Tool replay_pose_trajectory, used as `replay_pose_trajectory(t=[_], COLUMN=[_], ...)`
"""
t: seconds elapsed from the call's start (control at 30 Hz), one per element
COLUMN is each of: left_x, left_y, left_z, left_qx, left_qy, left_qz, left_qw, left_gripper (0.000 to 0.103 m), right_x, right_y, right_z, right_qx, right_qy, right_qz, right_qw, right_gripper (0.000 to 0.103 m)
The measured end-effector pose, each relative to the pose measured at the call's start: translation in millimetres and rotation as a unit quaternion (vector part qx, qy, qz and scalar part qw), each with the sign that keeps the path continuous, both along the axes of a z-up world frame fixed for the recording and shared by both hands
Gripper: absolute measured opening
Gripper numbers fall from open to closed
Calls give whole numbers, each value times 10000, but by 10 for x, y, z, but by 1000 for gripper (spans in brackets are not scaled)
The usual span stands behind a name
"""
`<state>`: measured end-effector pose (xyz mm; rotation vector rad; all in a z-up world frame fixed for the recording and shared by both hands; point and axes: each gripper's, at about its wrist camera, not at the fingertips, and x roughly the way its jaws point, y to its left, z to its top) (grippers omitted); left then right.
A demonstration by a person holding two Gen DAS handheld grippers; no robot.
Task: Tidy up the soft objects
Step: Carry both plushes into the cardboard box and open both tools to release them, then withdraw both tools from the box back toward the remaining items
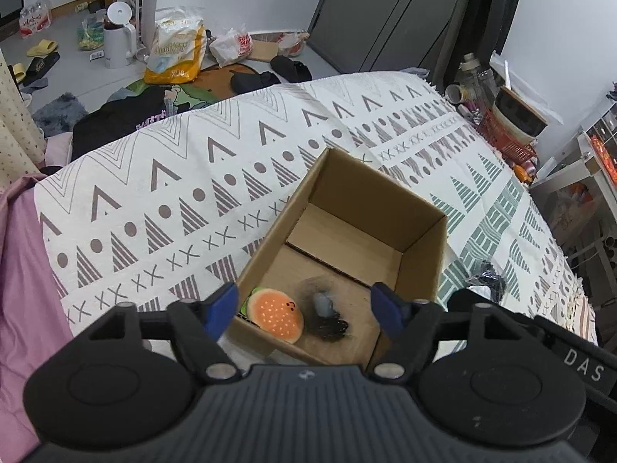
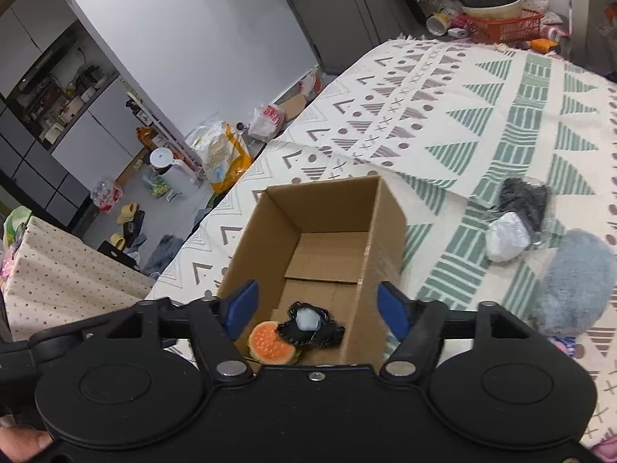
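Note:
An open cardboard box (image 1: 420, 239) (image 2: 266, 231) stands on the patterned bed cover. In its near end lie an orange burger plush (image 1: 275, 315) (image 2: 268, 342) and a black bagged item with a pale lump (image 1: 326, 312) (image 2: 310, 326). My left gripper (image 1: 304, 310) hovers open over the box's near end, nothing between its blue pads. My right gripper (image 2: 318, 310) is open above the same end, also empty. On the cover right of the box lie a bagged black and white item (image 2: 513, 223) and a fluffy grey-blue soft toy (image 2: 578, 281).
The bed cover (image 1: 173, 200) (image 2: 482, 115) runs left and far of the box. A red basket with bowls (image 1: 509, 135) (image 2: 497, 25) sits past the bed's far corner. Bags, a white kettle (image 1: 117, 40) and slippers litter the floor. A pink sheet (image 1: 23, 270) lies at left.

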<state>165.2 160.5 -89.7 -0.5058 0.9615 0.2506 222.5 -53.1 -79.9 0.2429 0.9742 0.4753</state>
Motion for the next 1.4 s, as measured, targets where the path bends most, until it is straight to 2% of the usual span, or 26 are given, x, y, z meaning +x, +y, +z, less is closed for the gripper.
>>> replay_pose_trajectory(t=[0.03, 0.1, 0.2, 0.37, 0.6, 0.7, 0.9, 1.07, 1.4], left_x=[-9, -26, -65, -165, -234, -273, -339, -350, -378], left_y=[-16, -50, -118, -258, -529, -642, -875, -1067, -1356], left_z=[14, 36, 70, 137, 268, 336, 498, 549, 510], left_qx=[-2, 8, 86, 104, 253, 190, 350, 556, 659], left_qy=[-13, -17, -50, -208, -348, -468, -609, -538, -434], left_qz=[3, 4, -42, -110, -317, -439, -685, -920, -1135], left_qw=[10000, 10000, 9999, 9997, 9986, 9978, 9952, 9928, 9904], left_gripper=[81, 83, 83, 83, 83, 84, 84, 84, 84], right_x=[-19, -64, -137, -243, -374, -420, -503, -571, -623], right_y=[-29, -93, -210, -466, -814, -932, -1149, -1313, -1676], right_z=[12, 38, 59, 111, 218, 265, 288, 305, 286], right_qx=[-36, -123, -269, -401, -428, -434, -365, -468, -415], right_qy=[-29, -76, -118, -214, -336, -431, -389, -451, -476], right_qz=[-23, -76, -150, -305, -443, -450, -435, -440, -585], right_qw=[10000, 9999, 9995, 9985, 9975, 9971, 9976, 9969, 9963], right_gripper=[75, 86, 95, 101, 103, 103, 103, 103, 103])
